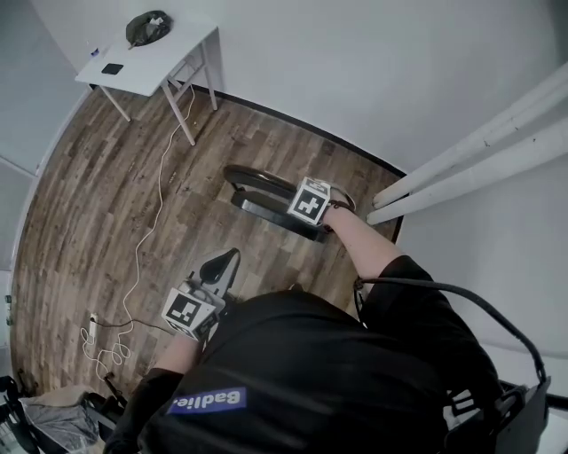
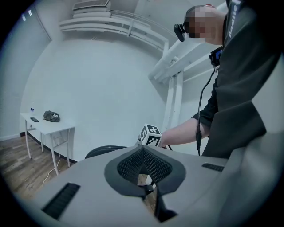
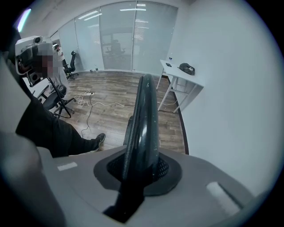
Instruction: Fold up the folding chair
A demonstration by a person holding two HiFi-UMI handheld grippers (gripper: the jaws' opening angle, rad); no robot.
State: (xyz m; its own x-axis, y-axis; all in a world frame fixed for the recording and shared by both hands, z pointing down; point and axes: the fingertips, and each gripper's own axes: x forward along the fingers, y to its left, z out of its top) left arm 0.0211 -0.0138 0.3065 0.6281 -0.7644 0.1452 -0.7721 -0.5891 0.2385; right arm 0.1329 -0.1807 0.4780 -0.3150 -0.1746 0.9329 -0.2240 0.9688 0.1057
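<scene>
Room with a wood-plank floor point(image 1: 98, 177) and plain white walls point(image 1: 373, 71). At the floor's far left corner, against the wall: one white table point(image 1: 173, 55) bearing a dark bundle point(image 1: 147, 27) at its far corner and a small flat black item point(image 1: 112, 68) near its left edge. From the table's legs a white cable point(image 1: 149, 226) trails over the floor to a power strip point(image 1: 92, 328) near the floor's near left edge. Left gripper point(image 2: 143, 156): held up in the air close to the person's black top point(image 1: 328, 372), clear of the chair, claw closed, pads together with nothing between them. Folding chair point(image 1: 266, 199): black, standing on the floor right of centre, close to the floor's far edge, where a dark skirting runs along the wall; from above it shows as narrow curved dark panels, and whether it is fully folded cannot be told. Right gripper point(image 3: 141, 167): angled steeply down over the chair's right end, claw clamped on the thin edge of a glossy black chair panel, which runs edge-on away from the jaws. Far right: two slanting white beams point(image 1: 479, 151) against the wall, just beside the chair.
</scene>
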